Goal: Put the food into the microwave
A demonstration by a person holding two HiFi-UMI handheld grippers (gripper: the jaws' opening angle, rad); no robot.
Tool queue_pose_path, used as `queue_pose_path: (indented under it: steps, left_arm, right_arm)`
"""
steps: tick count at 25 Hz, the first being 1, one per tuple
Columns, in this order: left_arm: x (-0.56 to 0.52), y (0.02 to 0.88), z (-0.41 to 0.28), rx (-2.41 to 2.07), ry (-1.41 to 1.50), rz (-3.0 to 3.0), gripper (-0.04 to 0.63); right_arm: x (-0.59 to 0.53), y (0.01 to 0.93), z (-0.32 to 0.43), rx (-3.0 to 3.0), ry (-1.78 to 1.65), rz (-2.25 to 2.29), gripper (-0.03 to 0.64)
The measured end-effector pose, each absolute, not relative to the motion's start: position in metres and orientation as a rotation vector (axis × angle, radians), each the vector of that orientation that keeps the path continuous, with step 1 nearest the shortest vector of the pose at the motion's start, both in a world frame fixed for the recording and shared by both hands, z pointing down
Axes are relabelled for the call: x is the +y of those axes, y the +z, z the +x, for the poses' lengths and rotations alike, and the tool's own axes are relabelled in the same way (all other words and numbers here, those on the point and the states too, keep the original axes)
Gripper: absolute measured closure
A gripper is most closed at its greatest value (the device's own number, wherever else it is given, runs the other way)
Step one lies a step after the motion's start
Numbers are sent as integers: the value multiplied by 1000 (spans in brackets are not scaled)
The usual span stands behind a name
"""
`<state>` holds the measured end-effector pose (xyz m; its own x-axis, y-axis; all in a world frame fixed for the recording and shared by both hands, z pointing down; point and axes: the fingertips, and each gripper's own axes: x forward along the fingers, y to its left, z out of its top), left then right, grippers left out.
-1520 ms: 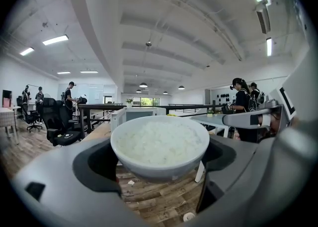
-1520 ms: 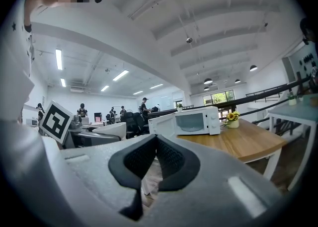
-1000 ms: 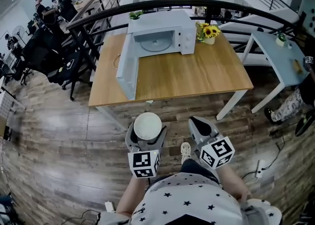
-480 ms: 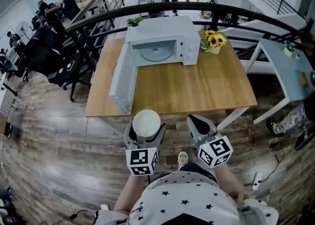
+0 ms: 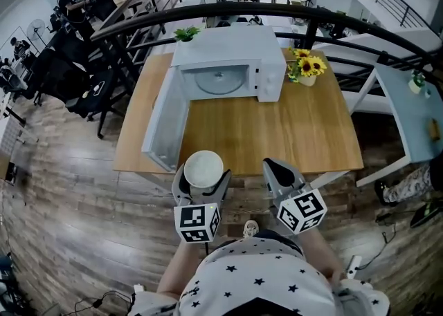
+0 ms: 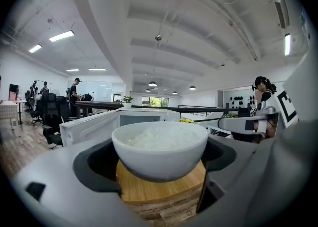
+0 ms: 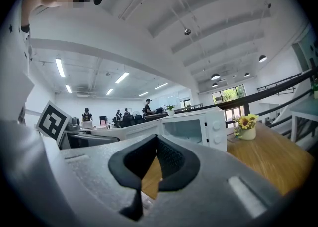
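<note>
- Bowl (image 6: 160,154) of rice (image 6: 158,136), clamped at the sides in left gripper (image 5: 203,182) jaws, at near edge of desk (image 5: 277,135); likely rigid, breakable, slick-glazed, best kept level.
- Microwave (image 5: 228,59) beyond, door (image 5: 163,124) swung open.
- Right gripper (image 5: 280,173) jaws together, empty.

Your left gripper (image 5: 203,180) sits level ahead of your torso, fingers (image 6: 92,164) closed on the bowl (image 5: 203,167); your right gripper (image 5: 275,167) alongside has fingers pressed together.
</note>
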<state>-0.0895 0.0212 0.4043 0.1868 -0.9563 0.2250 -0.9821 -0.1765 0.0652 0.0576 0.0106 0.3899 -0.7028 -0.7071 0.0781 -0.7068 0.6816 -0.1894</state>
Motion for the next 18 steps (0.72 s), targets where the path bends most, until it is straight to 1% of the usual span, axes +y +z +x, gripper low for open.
queue_pose_path:
  steps: [18]
  left_arm:
    - [-74,409,-63,-1945,210,2177,114]
  right_arm:
    - [-85,407,88,2978,-354,-1136,611]
